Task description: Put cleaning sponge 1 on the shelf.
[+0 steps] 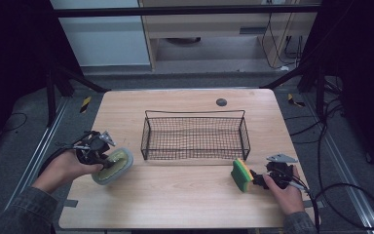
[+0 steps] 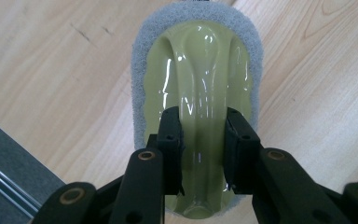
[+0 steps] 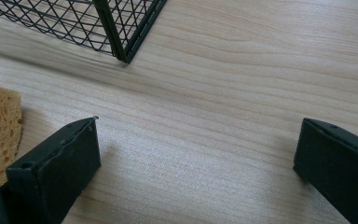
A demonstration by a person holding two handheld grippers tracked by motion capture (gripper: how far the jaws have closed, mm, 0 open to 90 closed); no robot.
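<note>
Scrubber [image 2: 198, 93] handle pinched by left tongs [image 2: 203, 140].

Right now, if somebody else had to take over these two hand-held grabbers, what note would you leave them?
Left gripper: shut on the green handle of the scrubber, near the table's left edge.
Right gripper: open, nothing between its jaws; the sponge stands on edge just beside it.
Wire basket: mid-table, holds nothing.
Done: scrubber gripped.
Left, probably: put the scrubber in the basket, then grip and add the sponge.

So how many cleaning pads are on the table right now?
2. The grey-edged scrubber with the green handle sits at the left, its handle clamped in the left gripper; the green-and-yellow sponge stands beside the open right gripper.
</note>
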